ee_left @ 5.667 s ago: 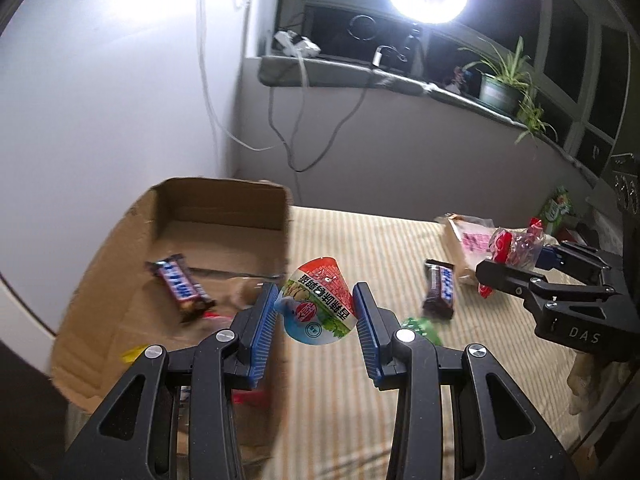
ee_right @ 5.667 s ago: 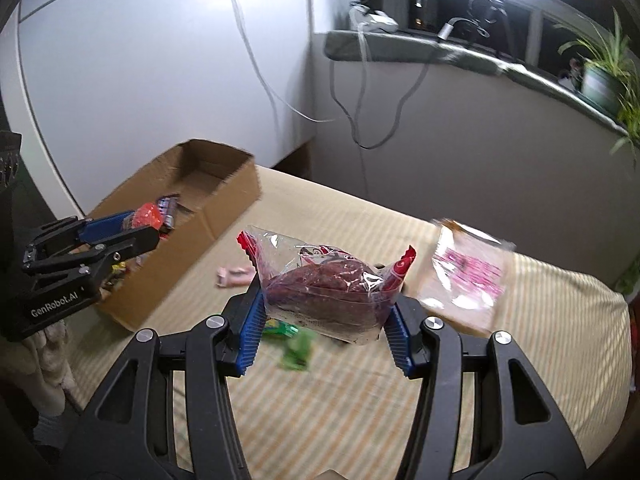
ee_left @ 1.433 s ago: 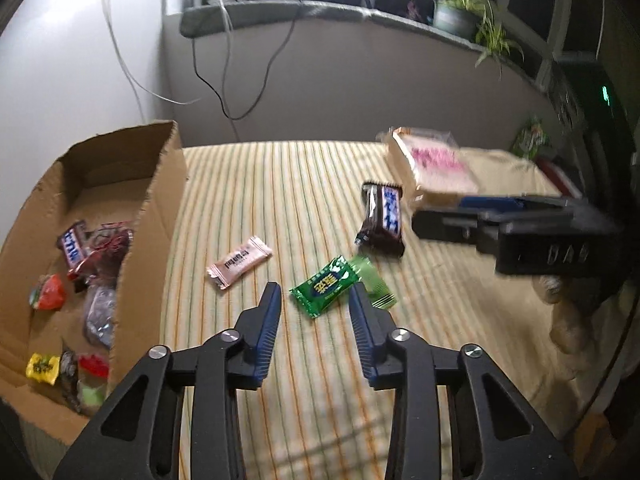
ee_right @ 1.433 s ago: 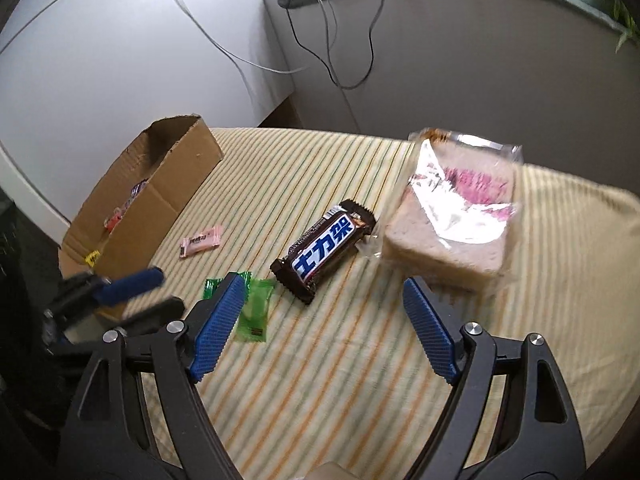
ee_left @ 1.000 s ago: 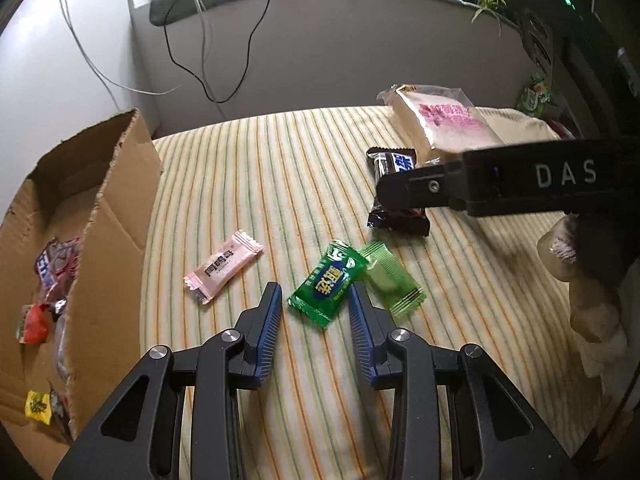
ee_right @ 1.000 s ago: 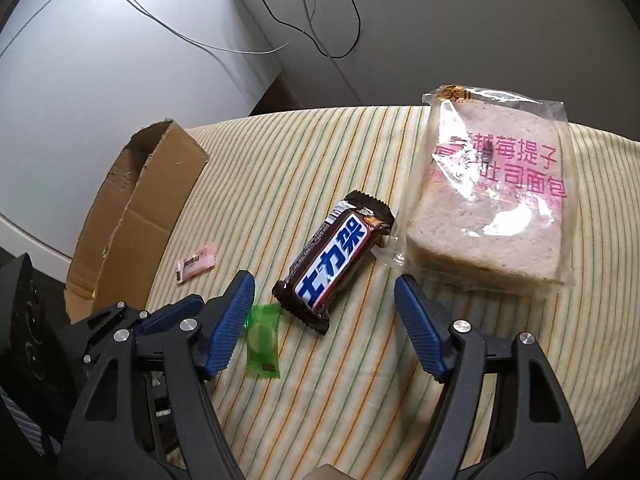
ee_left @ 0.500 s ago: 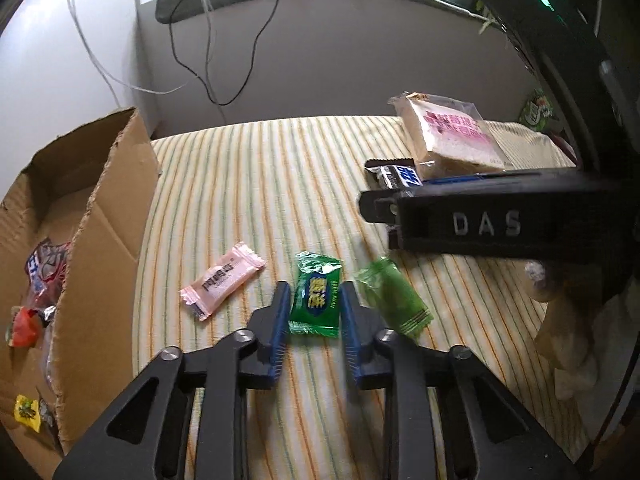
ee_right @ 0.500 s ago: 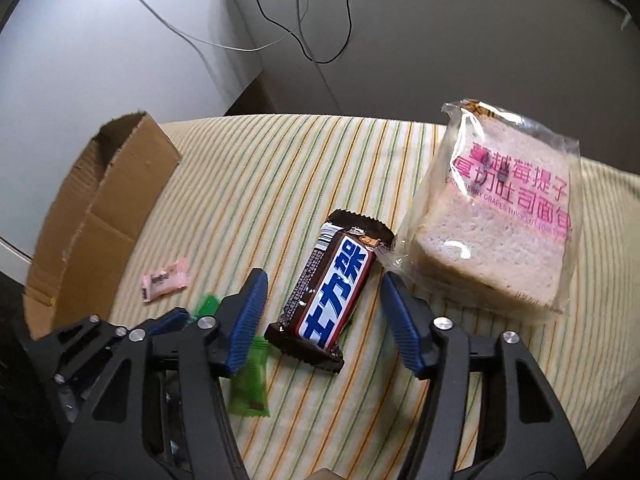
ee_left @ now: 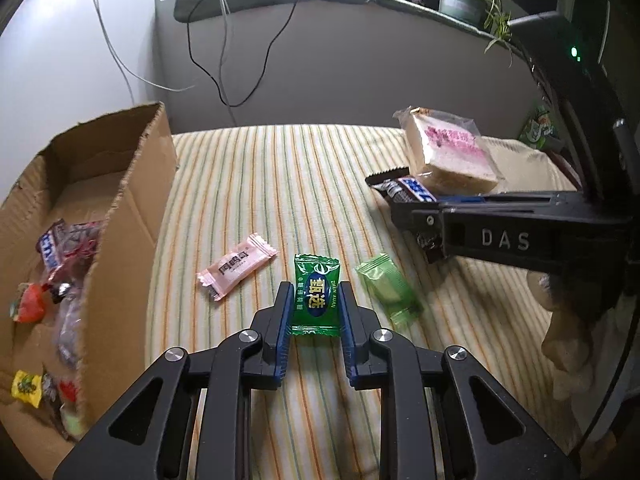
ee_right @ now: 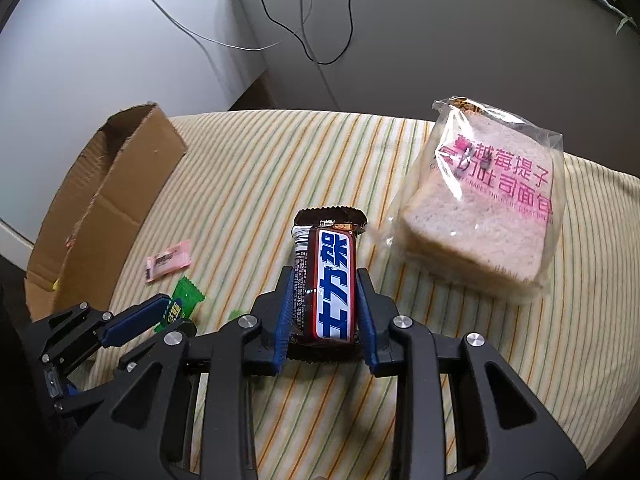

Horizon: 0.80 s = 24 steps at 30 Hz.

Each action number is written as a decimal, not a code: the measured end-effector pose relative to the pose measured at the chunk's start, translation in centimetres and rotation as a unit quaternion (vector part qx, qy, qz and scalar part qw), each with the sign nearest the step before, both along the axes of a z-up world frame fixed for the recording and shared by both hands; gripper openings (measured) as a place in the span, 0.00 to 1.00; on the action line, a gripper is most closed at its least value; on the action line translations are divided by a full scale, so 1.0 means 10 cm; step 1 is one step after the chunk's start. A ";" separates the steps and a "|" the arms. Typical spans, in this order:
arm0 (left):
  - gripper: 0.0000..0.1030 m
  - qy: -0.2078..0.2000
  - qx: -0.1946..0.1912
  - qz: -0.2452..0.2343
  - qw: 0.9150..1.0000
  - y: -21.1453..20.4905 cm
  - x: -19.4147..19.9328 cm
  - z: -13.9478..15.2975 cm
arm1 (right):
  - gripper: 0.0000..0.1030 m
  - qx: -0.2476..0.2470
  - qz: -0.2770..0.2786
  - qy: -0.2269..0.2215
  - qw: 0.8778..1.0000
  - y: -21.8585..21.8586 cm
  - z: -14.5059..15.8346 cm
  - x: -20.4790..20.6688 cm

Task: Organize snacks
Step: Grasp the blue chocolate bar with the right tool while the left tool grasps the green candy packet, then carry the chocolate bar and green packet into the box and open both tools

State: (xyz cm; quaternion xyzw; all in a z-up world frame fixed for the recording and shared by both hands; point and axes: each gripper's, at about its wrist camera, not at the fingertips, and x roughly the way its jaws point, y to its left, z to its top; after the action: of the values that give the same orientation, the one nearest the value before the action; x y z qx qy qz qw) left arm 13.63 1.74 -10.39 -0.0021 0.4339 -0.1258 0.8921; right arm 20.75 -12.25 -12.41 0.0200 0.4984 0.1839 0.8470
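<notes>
My left gripper [ee_left: 315, 296] is shut on a dark green candy packet [ee_left: 315, 295] that lies on the striped cloth. My right gripper [ee_right: 325, 280] is shut on a brown and blue chocolate bar [ee_right: 330, 276] on the cloth. In the right wrist view the left gripper [ee_right: 176, 308] shows at lower left with the green packet [ee_right: 182, 300]. In the left wrist view the right gripper [ee_left: 412, 208] reaches in from the right over the bar [ee_left: 404, 190]. A pink candy [ee_left: 237, 266] and a light green candy [ee_left: 388, 288] lie loose beside the left gripper.
An open cardboard box [ee_left: 132, 184] with several snacks inside stands at the left; it also shows in the right wrist view [ee_right: 120, 184]. A bagged loaf of sliced bread [ee_right: 492, 208] lies right of the bar. A wall with cables and a plant ledge stand behind.
Both grippers came down empty and open from the box side, straddled their snacks and closed: left on the green packet, right on the chocolate bar. Both snacks turned in line with the fingers.
</notes>
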 end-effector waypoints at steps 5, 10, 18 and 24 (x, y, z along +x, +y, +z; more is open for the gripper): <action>0.20 -0.024 -0.009 0.007 1.000 0.06 -0.16 0.19 | 0.29 0.010 0.006 -0.012 1.000 0.02 0.13 -0.13; 0.19 -0.046 -0.015 0.016 0.999 0.13 -0.29 0.35 | 0.29 0.018 0.013 -0.030 0.999 0.02 0.35 -0.28; 0.19 -0.081 -0.018 0.037 0.996 0.31 -0.52 0.58 | 0.29 0.034 0.029 -0.057 0.997 0.13 0.66 -0.52; 0.19 -0.090 -0.027 0.060 0.994 0.58 -0.64 0.64 | 0.29 0.034 0.044 -0.081 0.995 0.34 0.84 -0.67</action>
State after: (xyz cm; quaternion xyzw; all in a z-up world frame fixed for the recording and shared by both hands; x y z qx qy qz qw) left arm 7.22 7.58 -4.02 -0.0407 0.3473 -0.0831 0.9332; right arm 14.04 -8.87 -3.99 0.0118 0.4222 0.2387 0.8745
